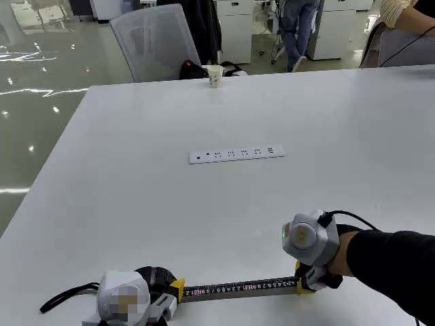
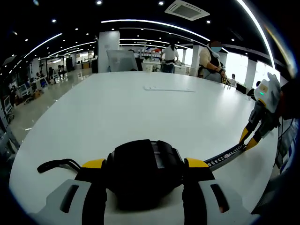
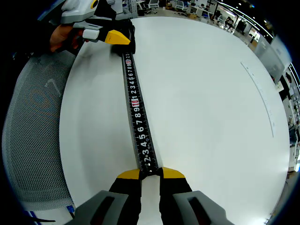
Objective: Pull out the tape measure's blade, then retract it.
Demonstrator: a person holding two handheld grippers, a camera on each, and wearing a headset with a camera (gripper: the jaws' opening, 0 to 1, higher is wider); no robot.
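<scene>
A black tape measure case [image 2: 145, 164] sits on the white table near its front edge, with my left gripper [image 2: 146, 165] shut on it between yellow-tipped jaws. The case [image 1: 155, 278] and left gripper [image 1: 163, 295] lie at the bottom left of the head view. Its black blade [image 1: 238, 287] with white numbers runs flat along the table to the right. My right gripper [image 1: 303, 286] is shut on the blade's end [image 3: 149, 169]. In the right gripper view the blade [image 3: 136, 101] stretches away to the case [image 3: 127, 40] and the left gripper [image 3: 115, 36].
A white power strip [image 1: 236, 154] lies mid-table. A paper cup [image 1: 215, 75] stands at the far edge, with a grey chair [image 1: 155, 42] behind it. A black cord [image 1: 64, 297] trails left from the case. People stand in the background beyond the table.
</scene>
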